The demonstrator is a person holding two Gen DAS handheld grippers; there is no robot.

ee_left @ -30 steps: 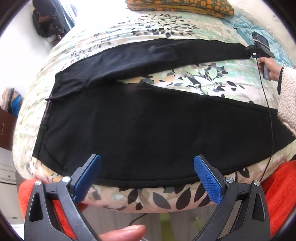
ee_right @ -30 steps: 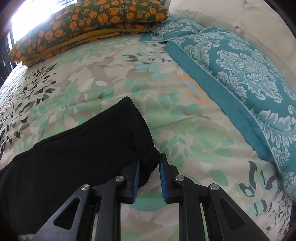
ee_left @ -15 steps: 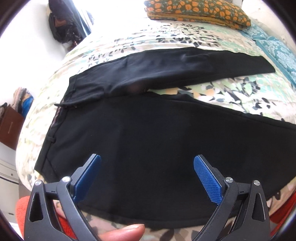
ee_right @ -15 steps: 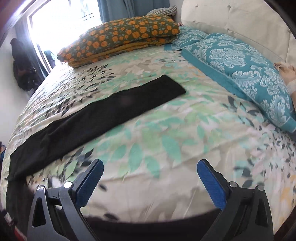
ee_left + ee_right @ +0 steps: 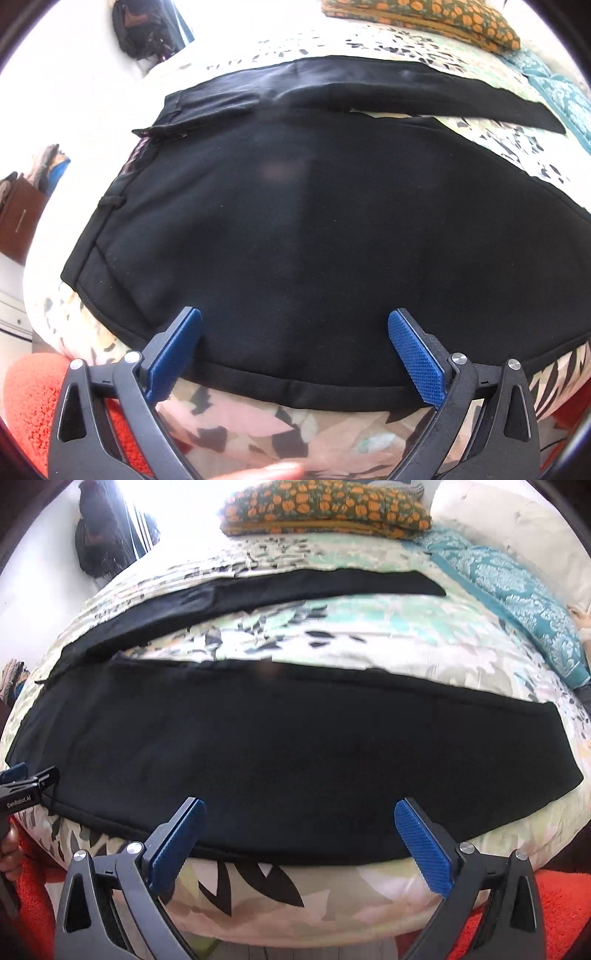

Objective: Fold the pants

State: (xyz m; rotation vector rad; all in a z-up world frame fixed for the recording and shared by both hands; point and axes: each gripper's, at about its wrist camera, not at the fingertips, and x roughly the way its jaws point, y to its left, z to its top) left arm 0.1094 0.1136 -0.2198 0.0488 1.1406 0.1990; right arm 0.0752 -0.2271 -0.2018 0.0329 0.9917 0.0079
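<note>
Right gripper (image 5: 295, 834) up front, blue pads spread wide, nothing between them, hanging over the near edge of the black pants (image 5: 288, 753). The hem seam runs just past the fingertips, and below it the leaf-print bedspread (image 5: 280, 897) rolls off the mattress edge toward an orange-red rug (image 5: 565, 915) at 4 o'clock.

Over at 9 o'clock in the right wrist view, the left gripper (image 5: 26, 781) pokes in by the waistband corner, and there is lettering on its black body: "GenRobot.AI", readable. A bit of the person's hand (image 5: 9, 849) sits under it.

From the left wrist view, the left gripper (image 5: 293, 339) is likewise gaping, pads clear of the cloth, the pants (image 5: 314, 236) filling the frame under them. The waistband edge runs along 9 to 10 o'clock with a belt loop showing; a fingertip (image 5: 269, 472) peeks in at 6 o'clock.

Further out, the two legs lie split: the near one broad and flat, the far one stretched thin toward 1 o'clock, a wedge of bare bedspread between them at 2 o'clock. That is the open ground.

Beyond, a teal patterned pillow (image 5: 517, 602) at 2 o'clock and an orange-flowered cushion (image 5: 325, 507) at 12 o'clock bound the far side. A dark bag (image 5: 103, 539) hangs at 10 o'clock by the bright window.
</note>
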